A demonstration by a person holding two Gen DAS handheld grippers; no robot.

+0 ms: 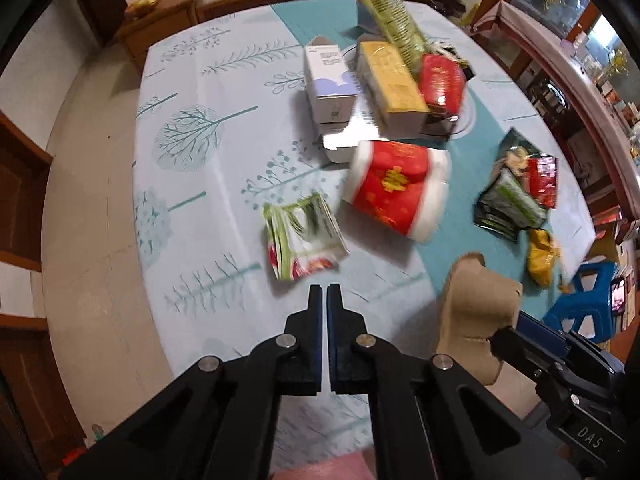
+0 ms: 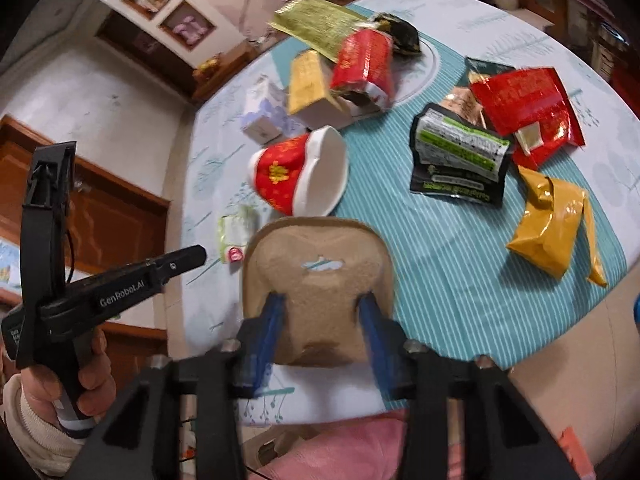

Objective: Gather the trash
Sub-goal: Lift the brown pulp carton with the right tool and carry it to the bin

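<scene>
The left gripper [image 1: 324, 289] is hanging closed and empty above the tablecloth [image 1: 192, 184], near a crumpled wrapper [image 1: 302, 236], while the right gripper [image 1: 496, 338] is clamping a brown pulp tray [image 1: 472, 304].

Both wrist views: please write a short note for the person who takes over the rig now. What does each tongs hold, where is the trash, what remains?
Left tongs: shut, holding nothing, above the table's near edge.
Right tongs: shut on a brown moulded pulp tray, lifted off the tablecloth.
On the table: red paper cup on its side, green-white wrapper closest to the left tongs, yellow bag, black-green pouch beside a red foil bag, boxes piled at the far side.
Done: tray picked up only.
Left: drop the tray (no bin visible), then collect everything else.
</scene>
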